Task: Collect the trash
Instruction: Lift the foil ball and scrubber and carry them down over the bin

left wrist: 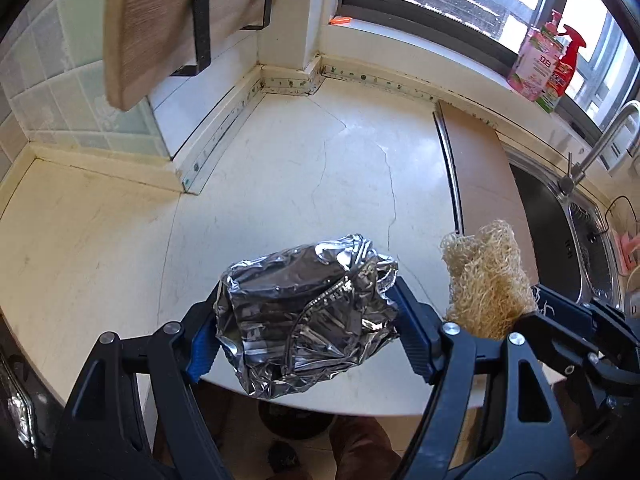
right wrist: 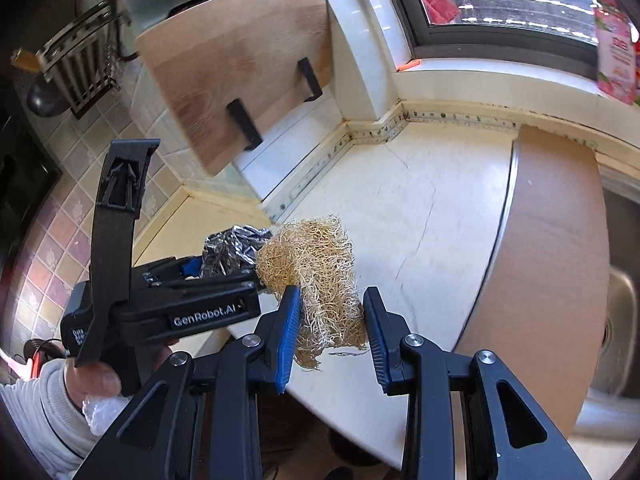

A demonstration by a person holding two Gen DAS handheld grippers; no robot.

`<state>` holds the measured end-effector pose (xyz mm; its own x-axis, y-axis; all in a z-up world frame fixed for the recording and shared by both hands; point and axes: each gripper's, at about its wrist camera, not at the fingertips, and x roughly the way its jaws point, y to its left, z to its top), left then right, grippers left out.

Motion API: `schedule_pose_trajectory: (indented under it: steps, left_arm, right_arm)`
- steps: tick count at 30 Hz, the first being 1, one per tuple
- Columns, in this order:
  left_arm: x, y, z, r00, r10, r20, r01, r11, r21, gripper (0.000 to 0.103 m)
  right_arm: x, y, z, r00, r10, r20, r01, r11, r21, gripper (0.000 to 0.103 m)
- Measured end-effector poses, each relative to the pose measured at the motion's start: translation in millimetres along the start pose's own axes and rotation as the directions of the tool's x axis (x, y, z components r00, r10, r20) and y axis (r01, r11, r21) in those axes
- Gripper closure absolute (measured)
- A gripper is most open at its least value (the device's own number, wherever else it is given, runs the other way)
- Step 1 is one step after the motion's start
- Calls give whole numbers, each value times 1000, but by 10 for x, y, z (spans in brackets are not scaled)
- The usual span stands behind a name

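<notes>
Items in hand: left gripper (left wrist: 308, 332) clamps crumpled foil wad (left wrist: 308, 312), right gripper (right wrist: 332, 328) pinches straw-like fibre tangle (right wrist: 316, 276); we keep both squeezes firm over the countertop (left wrist: 280, 168) edge.

One foil wad (left wrist: 308, 312), one fibre tuft (right wrist: 320, 276), two bottles (left wrist: 548, 64)

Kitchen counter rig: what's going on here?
A person is collecting trash with a handheld gripper in each hand. The left gripper is clamped on a crumpled foil wad, held above the front edge of the white countertop. The right gripper holds a tan fibrous loofah-like scrubber between its pads, also lifted off the counter. Both pieces are in hand, side by side; no bin shows in either view. A brown board lies beside the sink.
</notes>
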<state>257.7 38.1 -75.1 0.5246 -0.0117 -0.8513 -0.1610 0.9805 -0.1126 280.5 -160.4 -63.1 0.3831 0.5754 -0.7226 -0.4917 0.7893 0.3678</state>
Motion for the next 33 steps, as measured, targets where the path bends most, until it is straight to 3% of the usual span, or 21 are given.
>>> schedule_pose_trajectory:
  steps: [8, 15, 24, 33]
  left_arm:
    - [-453, 241, -866, 998, -49, -28, 51, 994, 96, 30]
    - [-398, 268, -1418, 992, -63, -105, 77, 988, 131, 30]
    - [-88, 149, -2086, 981, -28, -192, 63, 983, 175, 30]
    - [509, 117, -2645, 959, 25, -282, 12, 992, 129, 30]
  right_arm:
    - [-410, 669, -1034, 997, -72, -27, 74, 995, 66, 72]
    - [-498, 848, -1719, 984, -141, -107, 154, 980, 123, 72]
    - [-249, 664, -2307, 960, -183, -210, 221, 960, 172, 72]
    - [212, 310, -2817, 942, -157, -295, 220, 956, 193, 72]
